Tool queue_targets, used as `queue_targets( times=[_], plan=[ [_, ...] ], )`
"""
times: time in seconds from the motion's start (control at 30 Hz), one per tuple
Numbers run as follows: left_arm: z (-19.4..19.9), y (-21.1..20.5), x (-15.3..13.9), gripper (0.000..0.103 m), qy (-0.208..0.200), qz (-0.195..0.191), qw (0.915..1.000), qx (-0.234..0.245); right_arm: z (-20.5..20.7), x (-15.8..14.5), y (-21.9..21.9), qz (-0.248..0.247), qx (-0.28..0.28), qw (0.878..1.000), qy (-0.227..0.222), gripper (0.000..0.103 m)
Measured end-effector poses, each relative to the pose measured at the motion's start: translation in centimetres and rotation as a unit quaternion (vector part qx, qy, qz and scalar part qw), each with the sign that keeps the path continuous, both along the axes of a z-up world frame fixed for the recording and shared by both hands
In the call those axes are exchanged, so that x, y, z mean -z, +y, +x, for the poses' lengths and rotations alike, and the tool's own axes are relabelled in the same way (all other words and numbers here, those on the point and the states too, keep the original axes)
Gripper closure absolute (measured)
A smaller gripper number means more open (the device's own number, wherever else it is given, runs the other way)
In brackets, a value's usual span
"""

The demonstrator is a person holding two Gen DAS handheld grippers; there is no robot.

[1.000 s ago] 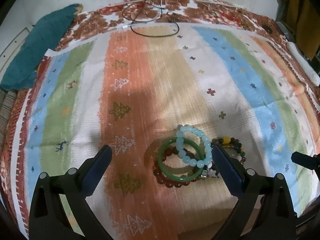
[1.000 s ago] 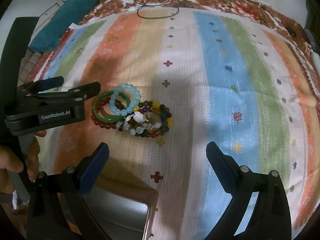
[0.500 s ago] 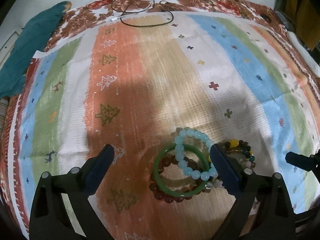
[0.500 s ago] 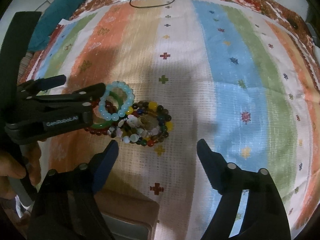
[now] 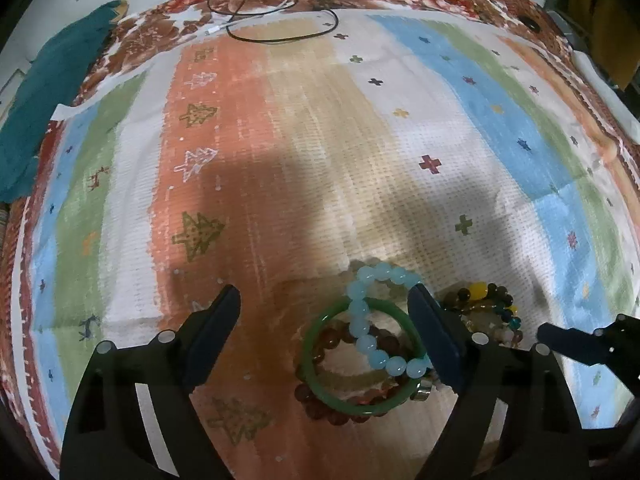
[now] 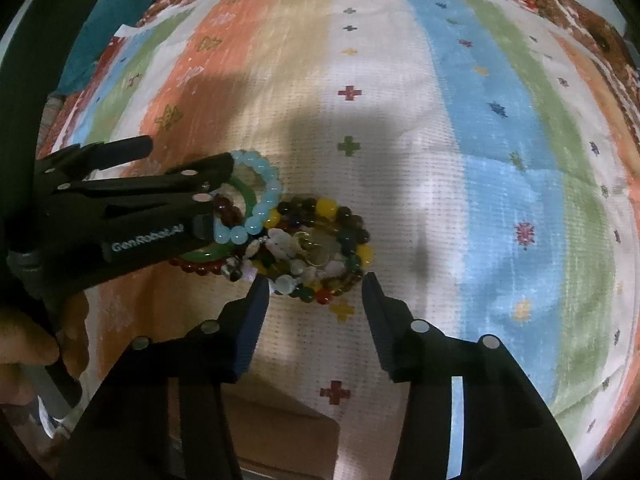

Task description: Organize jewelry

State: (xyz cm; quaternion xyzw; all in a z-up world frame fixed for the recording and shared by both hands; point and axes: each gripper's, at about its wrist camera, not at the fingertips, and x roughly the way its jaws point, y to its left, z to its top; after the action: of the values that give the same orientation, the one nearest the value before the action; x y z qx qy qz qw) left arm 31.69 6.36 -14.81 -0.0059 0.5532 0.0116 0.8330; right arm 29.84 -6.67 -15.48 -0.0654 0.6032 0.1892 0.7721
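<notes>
Just ahead of the right hand-held gripper [image 6: 316, 284], mixed bead bracelets [image 6: 320, 244], jaws apart, closing.

"GenRobot.AI", white lettering, on black body of left tongs [image 6: 188, 162], right wrist view.

The left tool [image 5: 324, 300] is matte black plastic with two tapering fingers [image 5: 216, 324] faced in dark blue pads, silver round pins at the joints; white "GenRobot.AI" lettering marks its side; the right tool [image 6: 316, 284] matches it.
</notes>
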Motion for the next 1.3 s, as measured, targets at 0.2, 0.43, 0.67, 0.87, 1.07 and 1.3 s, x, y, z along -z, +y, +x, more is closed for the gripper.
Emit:
queue_targets(
  times=[0.2,0.43,0.67,0.87,1.07,1.3],
  plan=[
    [0.5,-0.6,0.5,0.028,0.005,-0.003,0.9999,0.010,0.5,0.6,0.6,-0.003,-0.002,1.000,0.007,0.064],
    [0.5,-0.5,1.6,0.050,0.019,-0.008,0.9997,0.011,0.9,1.3,1.3,-0.006,-0.005,1.000,0.014,0.071],
    [0.5,-0.2,2.0,0.086,0.021,-0.026,0.9994,0.008,1.1,1.5,2.5,-0.011,-0.017,1.000,0.014,0.086],
    [0.3,0.0,1.9,0.092,0.020,-0.032,0.9993,0.004,1.2,1.7,2.7,-0.014,-0.023,1.000,0.011,0.099],
    [0.2,0.2,1.7,0.092,0.016,-0.033,0.9993,0.000,1.3,1.6,2.4,-0.011,-0.022,1.000,0.007,0.102],
    [0.0,0.1,0.9,0.092,0.008,-0.033,0.9994,0.002,0.9,0.7,1.8,-0.007,-0.024,1.000,0.010,0.102]
  ],
)
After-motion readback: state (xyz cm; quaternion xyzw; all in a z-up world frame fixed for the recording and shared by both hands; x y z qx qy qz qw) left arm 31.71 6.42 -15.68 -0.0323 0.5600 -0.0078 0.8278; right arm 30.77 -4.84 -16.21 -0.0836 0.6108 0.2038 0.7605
